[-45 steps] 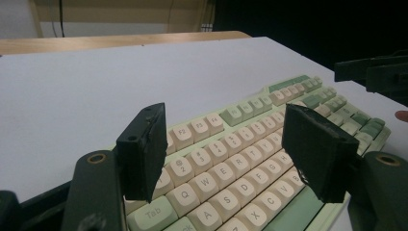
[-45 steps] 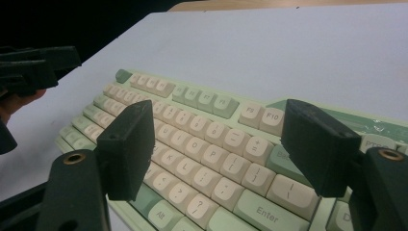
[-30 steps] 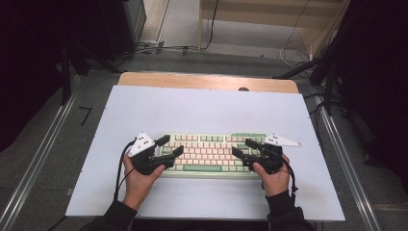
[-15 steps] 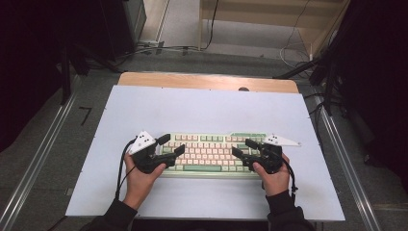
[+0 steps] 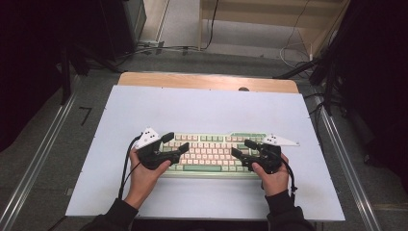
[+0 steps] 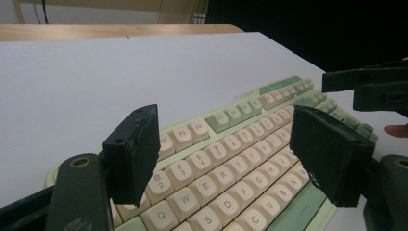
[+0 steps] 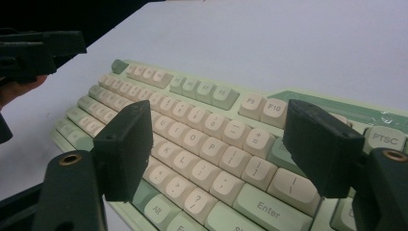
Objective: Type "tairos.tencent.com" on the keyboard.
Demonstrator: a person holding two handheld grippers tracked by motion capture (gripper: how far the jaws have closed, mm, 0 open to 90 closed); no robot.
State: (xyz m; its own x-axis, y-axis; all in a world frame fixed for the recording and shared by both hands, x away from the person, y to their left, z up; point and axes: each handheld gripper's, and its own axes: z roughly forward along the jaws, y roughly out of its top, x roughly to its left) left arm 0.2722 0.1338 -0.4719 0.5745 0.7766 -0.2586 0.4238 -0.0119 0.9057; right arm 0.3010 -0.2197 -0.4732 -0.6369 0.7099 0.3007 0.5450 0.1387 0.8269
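On the near half of the white table (image 5: pixel 207 108) sits a cream and green keyboard (image 5: pixel 211 153), lying flat with its long side running left to right. Left gripper (image 5: pixel 174 144) hangs over the keyboard's left end, jaws spread wide with nothing between them. Right gripper (image 5: pixel 241 148) is over the right end, same deal, gaping and empty above the keys.
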